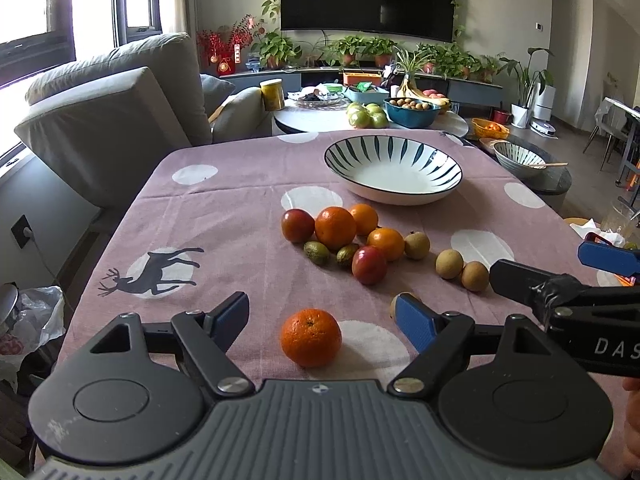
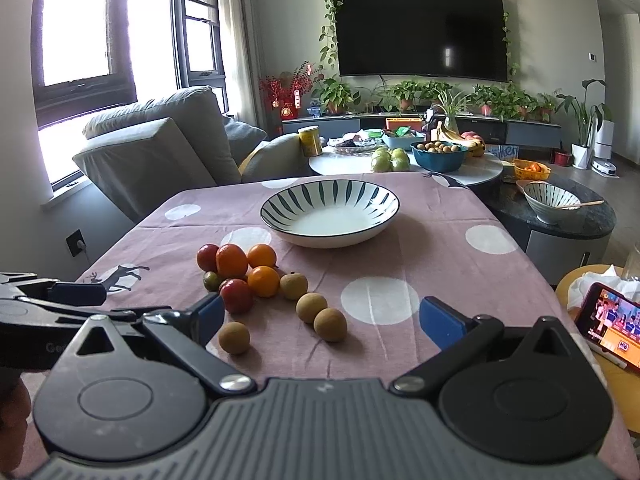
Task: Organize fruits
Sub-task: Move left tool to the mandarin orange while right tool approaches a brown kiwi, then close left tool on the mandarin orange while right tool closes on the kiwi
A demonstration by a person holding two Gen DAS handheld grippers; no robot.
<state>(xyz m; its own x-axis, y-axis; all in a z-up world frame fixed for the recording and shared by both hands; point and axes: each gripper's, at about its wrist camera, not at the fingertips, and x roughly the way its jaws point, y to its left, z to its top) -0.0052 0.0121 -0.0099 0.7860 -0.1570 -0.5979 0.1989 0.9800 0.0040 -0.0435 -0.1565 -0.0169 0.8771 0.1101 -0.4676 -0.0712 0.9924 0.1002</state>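
Note:
Fruit lies on the pink tablecloth point(image 1: 224, 208). A lone tangerine point(image 1: 311, 337) sits between the open fingers of my left gripper point(image 1: 322, 318). Beyond it is a cluster of oranges point(image 1: 335, 227), red fruits point(image 1: 369, 265), small green fruits point(image 1: 316, 252) and brown round fruits point(image 1: 449, 264). An empty white bowl with dark stripes point(image 1: 394, 170) stands at the far side. My right gripper point(image 2: 322, 318) is open and empty, with brown fruits point(image 2: 329, 324) between its fingers and the cluster point(image 2: 232, 261) ahead left. The bowl's rim point(image 2: 384, 216) shows beyond.
A grey sofa point(image 1: 112, 120) stands left of the table. A round side table point(image 1: 288, 116) with bowls of fruit is behind. A dark low table point(image 2: 592, 220) with a bowl is at the right. A phone point(image 2: 610, 326) lies on a stool at right.

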